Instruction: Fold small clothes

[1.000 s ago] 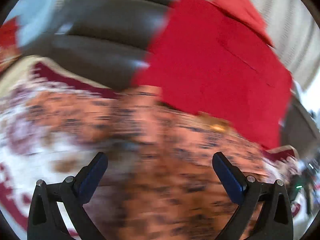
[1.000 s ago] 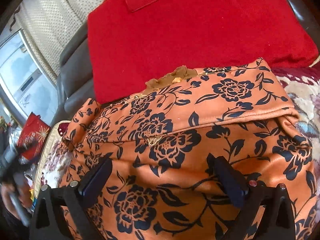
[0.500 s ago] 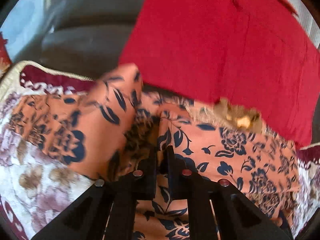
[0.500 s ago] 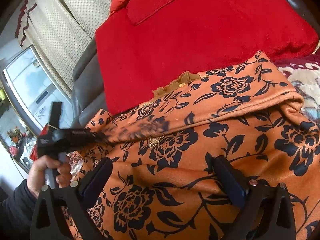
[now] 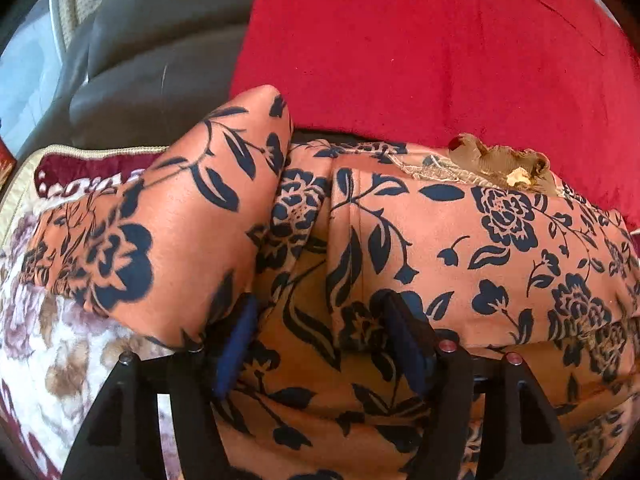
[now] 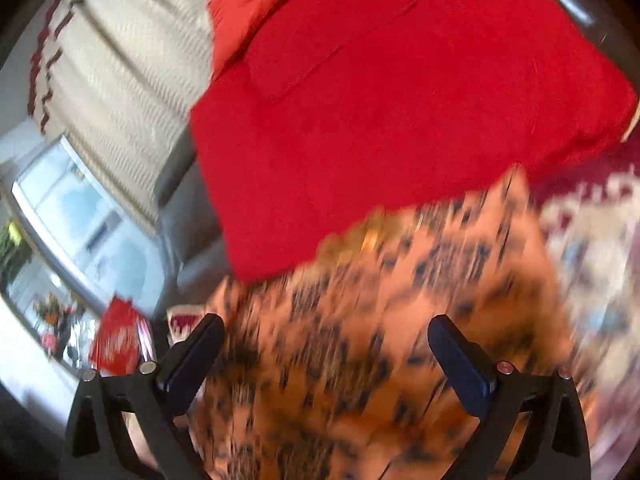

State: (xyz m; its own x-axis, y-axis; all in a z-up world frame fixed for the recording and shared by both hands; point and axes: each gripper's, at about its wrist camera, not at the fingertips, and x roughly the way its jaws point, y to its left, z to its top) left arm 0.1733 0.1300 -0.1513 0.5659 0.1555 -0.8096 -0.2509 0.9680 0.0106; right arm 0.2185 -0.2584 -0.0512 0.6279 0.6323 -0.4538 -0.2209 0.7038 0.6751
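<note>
An orange garment with dark blue flowers [image 5: 500, 240] lies on a floral blanket, its brown neckline trim [image 5: 496, 160] against a red cushion. One sleeve [image 5: 192, 216] is folded over and drapes across my left gripper's left finger. My left gripper [image 5: 320, 340] is open just above the cloth, its blue pads apart with fabric beneath them. In the blurred right wrist view the garment [image 6: 400, 320] fills the lower half, and my right gripper [image 6: 324, 360] is open and empty above it.
A red cushion [image 5: 420, 48] leans on a dark grey leather sofa back [image 5: 160, 40]. A white and maroon floral blanket [image 5: 48, 344] covers the seat. A cream curtain [image 6: 120, 60] and a window [image 6: 80, 216] stand at the left.
My left gripper was shut on the sleeve half a second ago and has opened, leaving the sleeve folded over. My right gripper is moving fast, so its view has blurred.
</note>
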